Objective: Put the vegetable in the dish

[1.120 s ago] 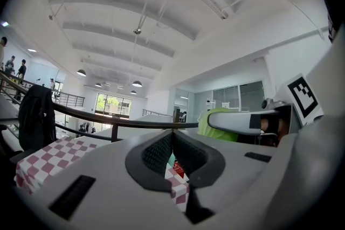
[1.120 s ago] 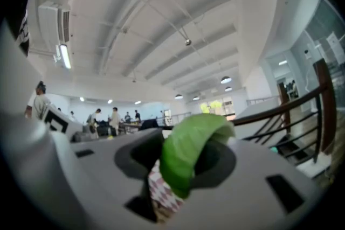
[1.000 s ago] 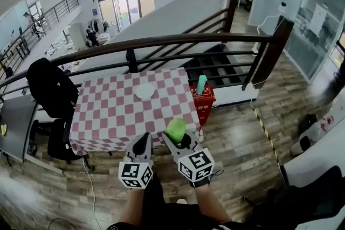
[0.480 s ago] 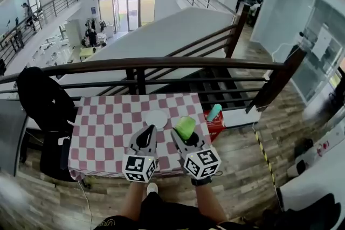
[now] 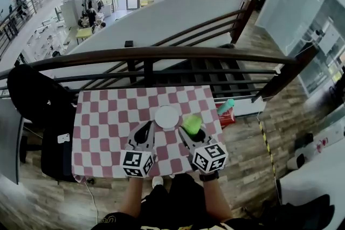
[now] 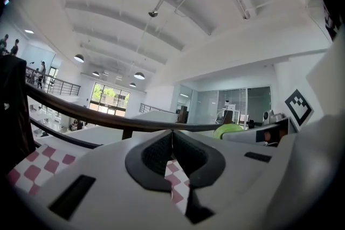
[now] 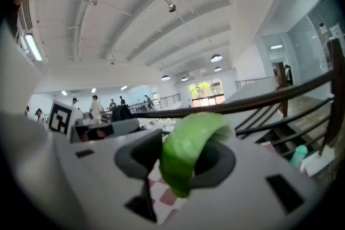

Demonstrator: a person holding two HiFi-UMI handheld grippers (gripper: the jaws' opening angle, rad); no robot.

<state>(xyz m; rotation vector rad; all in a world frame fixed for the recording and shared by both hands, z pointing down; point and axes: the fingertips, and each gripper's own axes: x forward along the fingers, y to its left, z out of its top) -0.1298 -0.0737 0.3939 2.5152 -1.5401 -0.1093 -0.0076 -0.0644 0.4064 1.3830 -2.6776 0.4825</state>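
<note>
— Over the checked desk (image 5: 102,121), head view first: where is the vegetable (image 5: 192,124)?
— Up in the right gripper (image 5: 191,132), above the desk's near right part and just right of the white dish (image 5: 166,117). The dish is bare, so the drop is not yet done. The left gripper (image 5: 145,130) hangs at the near left of the dish, carrying nothing.
— Left gripper view?
— Its fingers (image 6: 155,154) are pressed together with nothing between them; only the checked desk shows below. The green vegetable (image 6: 228,129) peeks in at the right.
— And the right gripper view?
— The fingers (image 7: 138,158) are clamped on the vegetable (image 7: 188,151), standing well apart because it fills the gap. It is taken across its middle, and its top curls over the right finger.
— How would you expect it to handle?
— Light, I'd judge, and soft: that curl suggests it gives under pressure. The skin looks smooth, so it might slide if the hold loosens early. The middle hold seems right; a tip would likely bend away.
— And the next move?
— A short carry left and a little farther, over the dish. It should be lowered before the fingers part, so it doesn't bounce or roll off the rim.
</note>
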